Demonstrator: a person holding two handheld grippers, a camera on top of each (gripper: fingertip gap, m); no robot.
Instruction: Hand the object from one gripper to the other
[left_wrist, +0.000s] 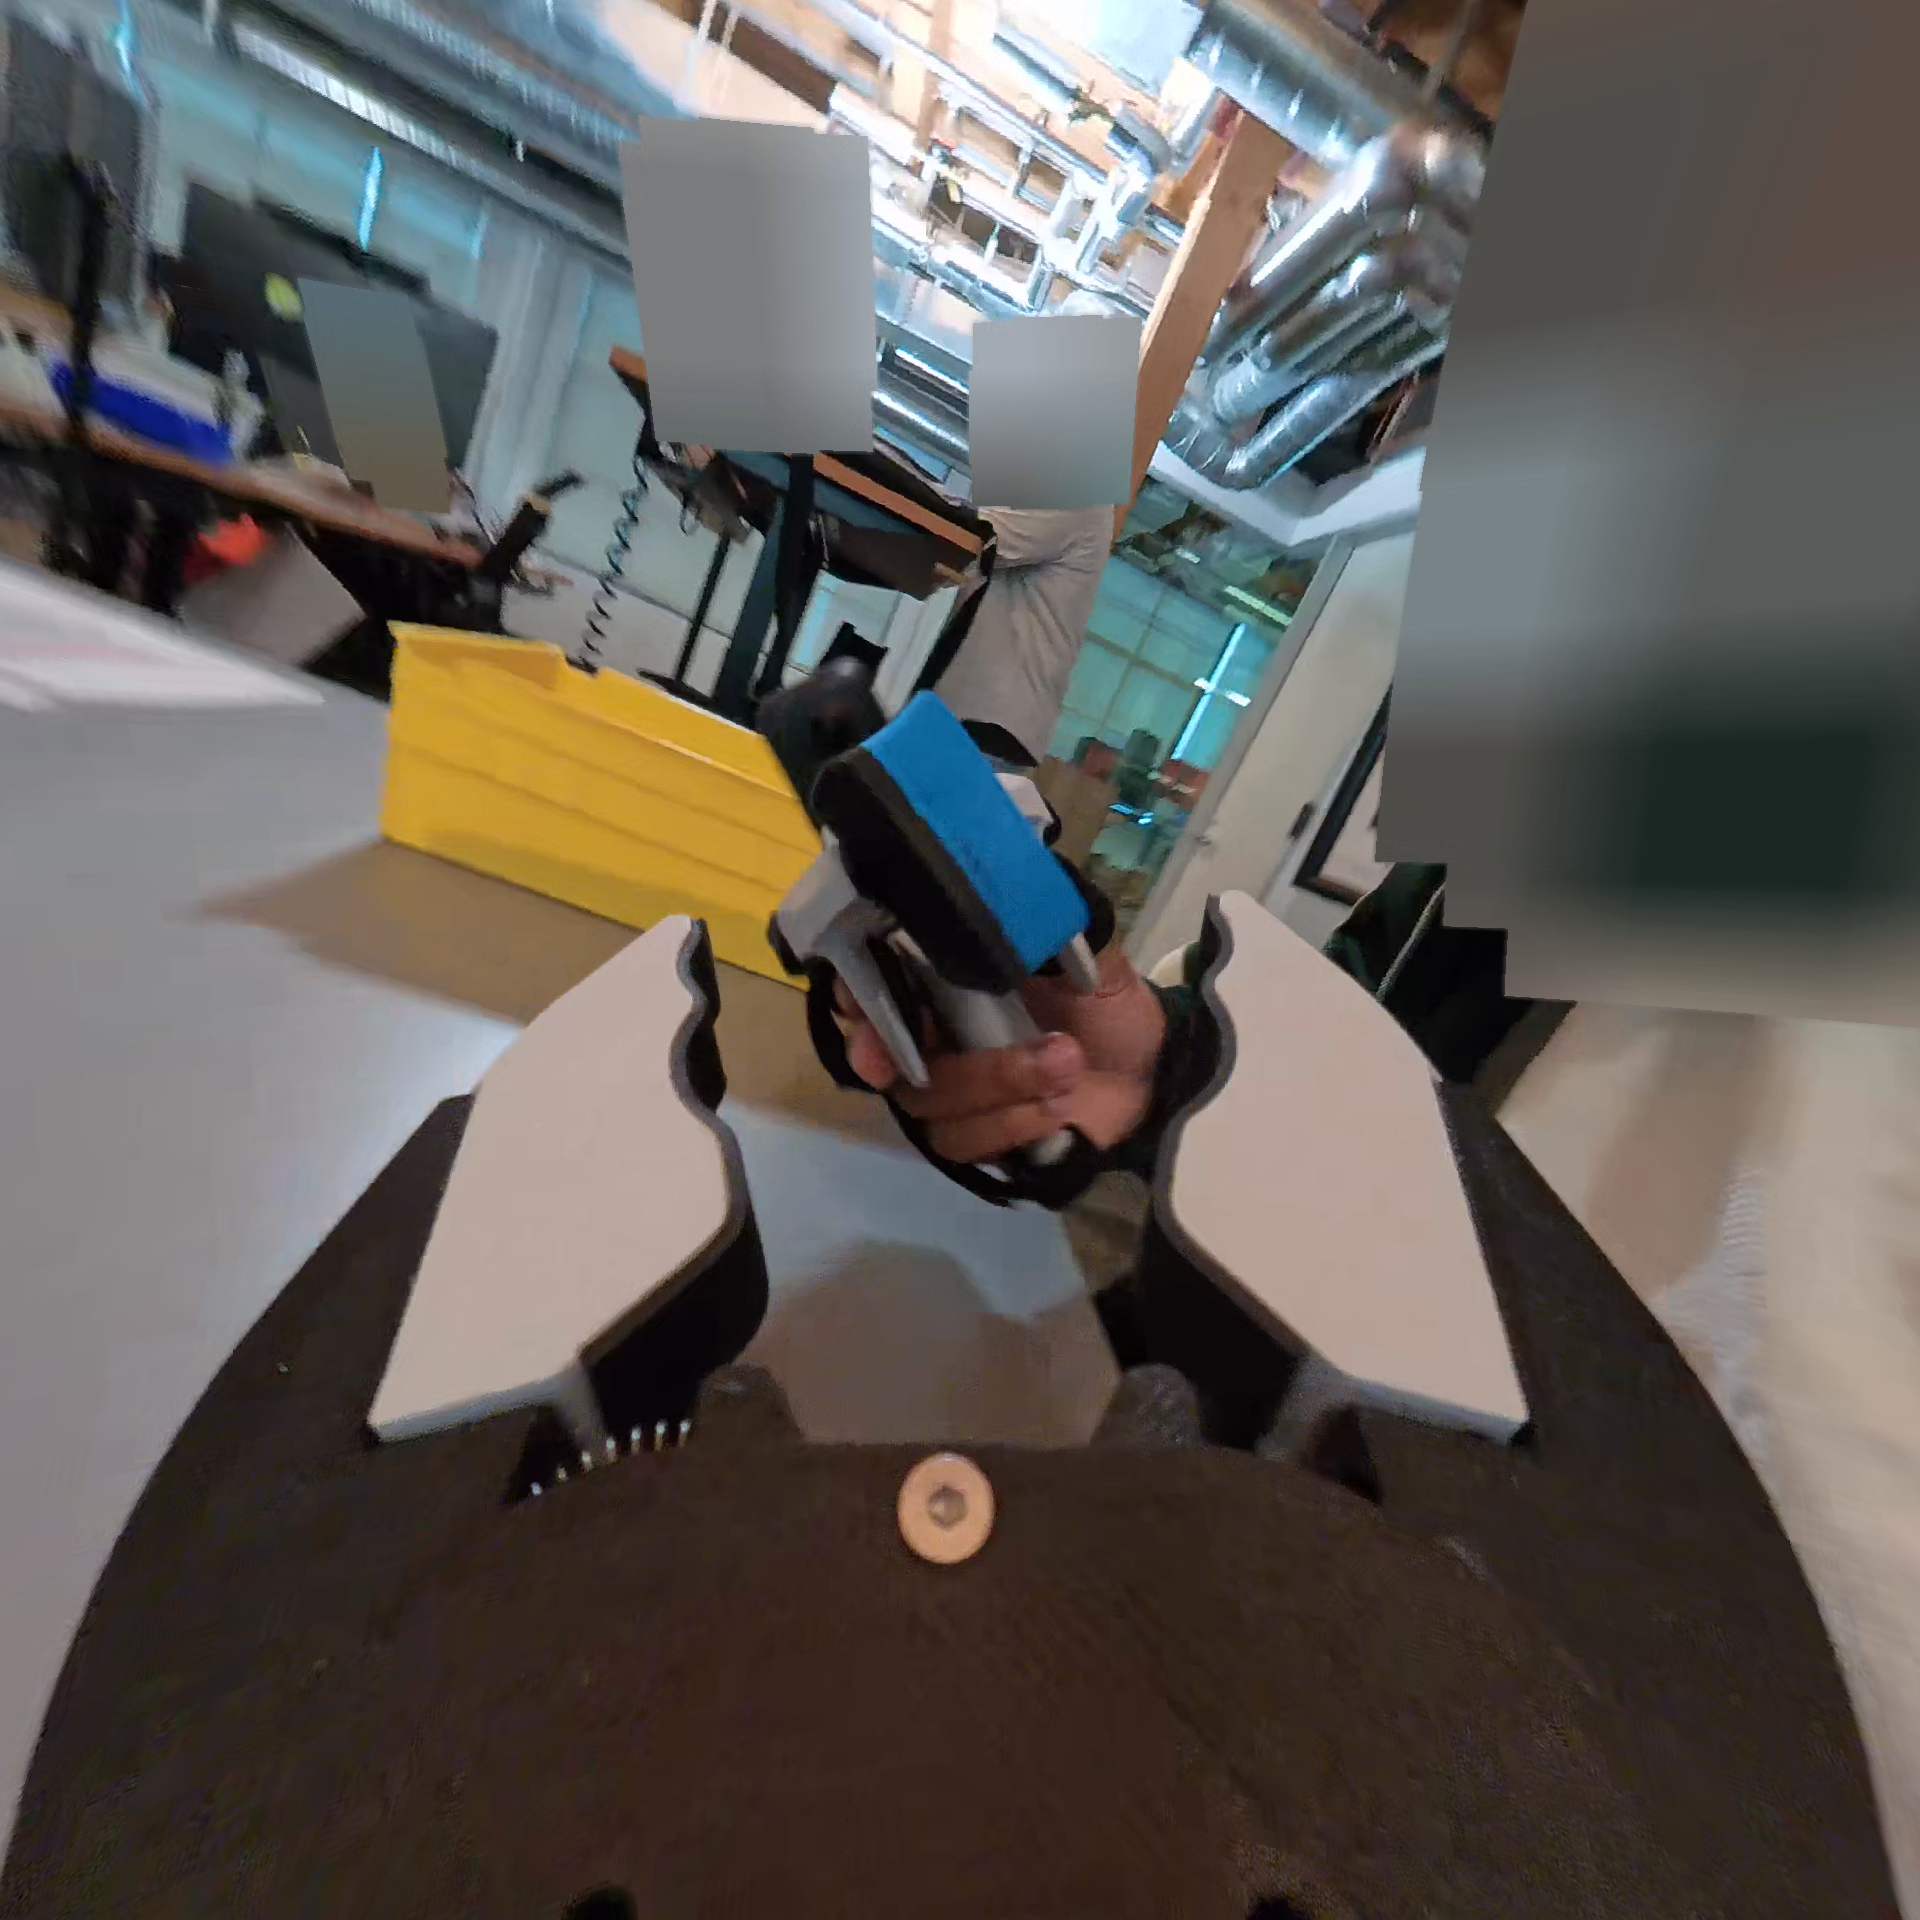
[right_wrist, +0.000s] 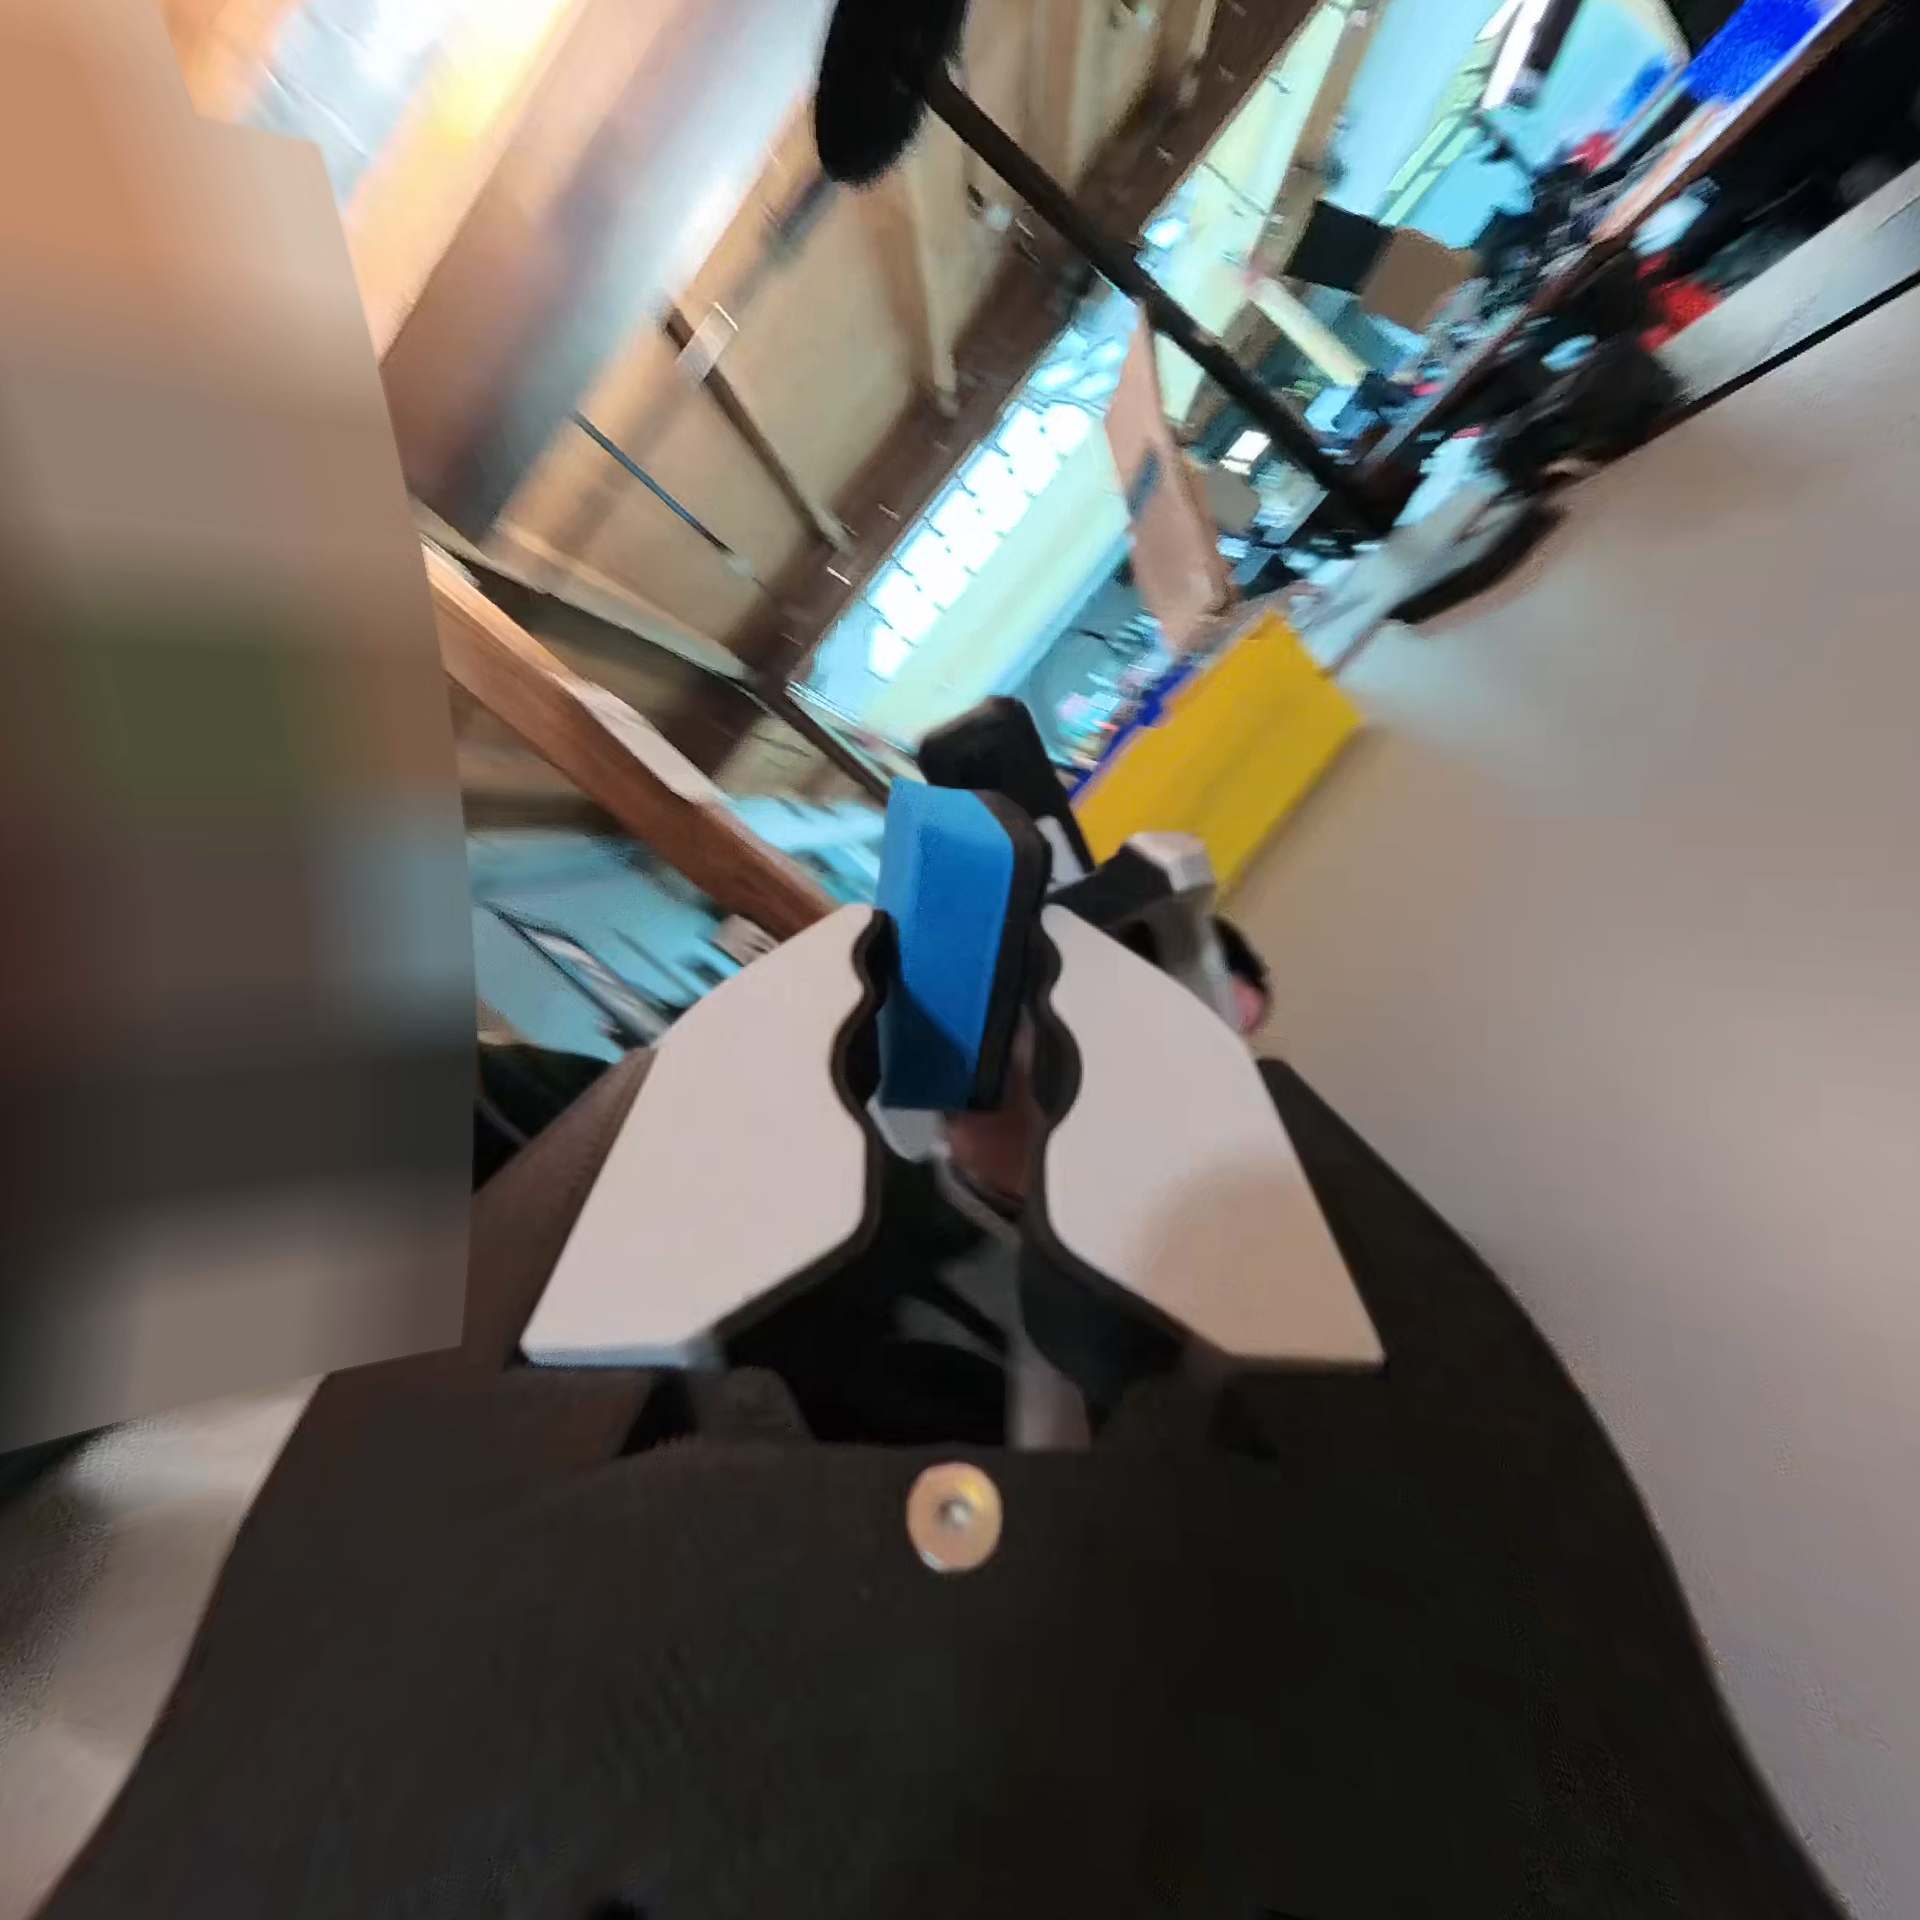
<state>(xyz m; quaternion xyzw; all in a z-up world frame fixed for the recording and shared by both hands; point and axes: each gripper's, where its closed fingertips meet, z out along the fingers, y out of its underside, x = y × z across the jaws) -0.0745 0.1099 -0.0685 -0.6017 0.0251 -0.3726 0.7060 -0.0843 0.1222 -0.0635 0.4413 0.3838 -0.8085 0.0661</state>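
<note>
— Two grippers, one blue-and-black eraser (right_wrist: 956, 966): who has it?
— The right gripper (right_wrist: 956, 997), fingers clamped on its long faces, holds it up above the table (left_wrist: 156, 935).
— And the left gripper (left_wrist: 951, 997)?
— Fingers spread wide, empty, open air between; yellow bin (left_wrist: 582, 790) sits well behind.

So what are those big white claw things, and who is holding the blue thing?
Those white claws are tongs. A person holds one pair in each hand, and each pair carries a small camera looking out along its claws, so you get two pictures. In one picture the left tongs stand wide open and empty. Beyond them you see the person's hand gripping the other pair. In the other picture the right tongs pinch a blue and black eraser. A yellow bin sits on the grey table.
</note>
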